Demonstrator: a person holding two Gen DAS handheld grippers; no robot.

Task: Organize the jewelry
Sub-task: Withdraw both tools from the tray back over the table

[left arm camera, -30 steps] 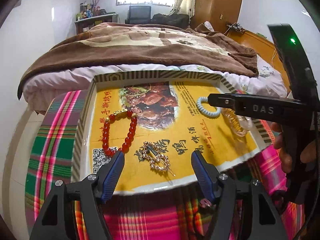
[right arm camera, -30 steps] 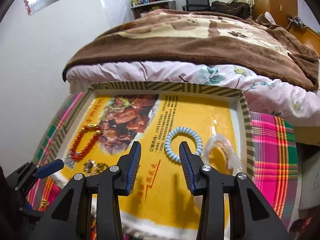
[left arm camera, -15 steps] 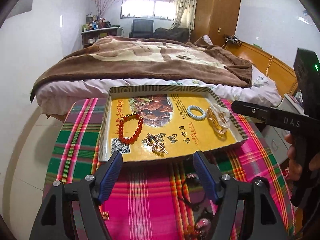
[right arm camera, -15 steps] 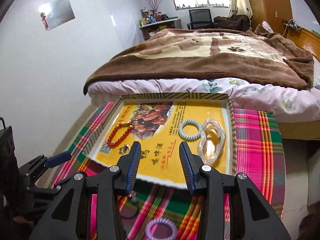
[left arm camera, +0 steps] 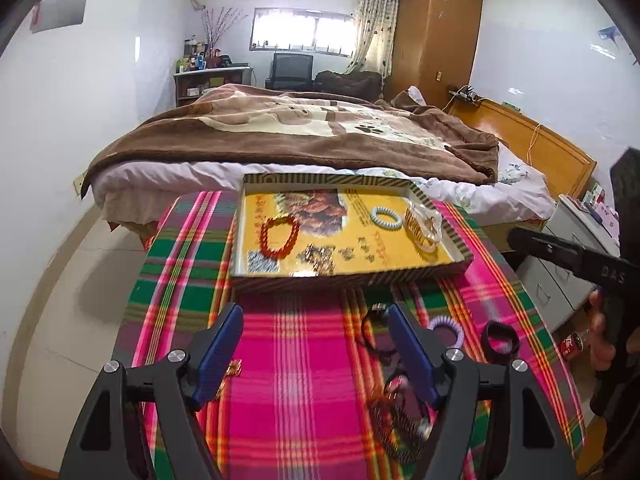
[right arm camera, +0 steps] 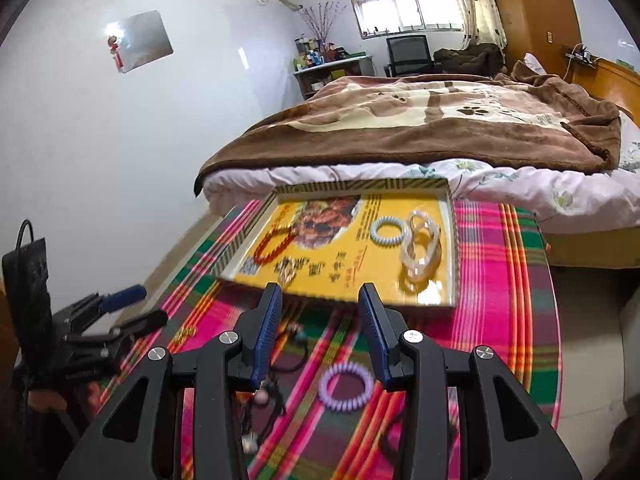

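A shallow cardboard tray point(left arm camera: 352, 276) with striped walls and a glossy yellow printed floor sits on the far half of the desk point(left arm camera: 296, 360), which is draped in a woolly pink-and-green plaid cloth. Inside the tray lie a ring of round red beads point(left arm camera: 279, 236), a pale blue coiled band point(left arm camera: 385, 217), a chunky clear chain of oval links point(right arm camera: 420, 248) and a small glittery metal piece point(left arm camera: 318, 257). On the cloth nearer the cameras lie a purple coiled band point(right arm camera: 346, 386), a black band point(left arm camera: 500, 342) and tangled dark cords. The left gripper point(left arm camera: 316, 354) stands wide apart over bare cloth, holding nothing; its jaws have just been opening. The right gripper point(right arm camera: 320, 334) is partly apart and empty, above the purple band
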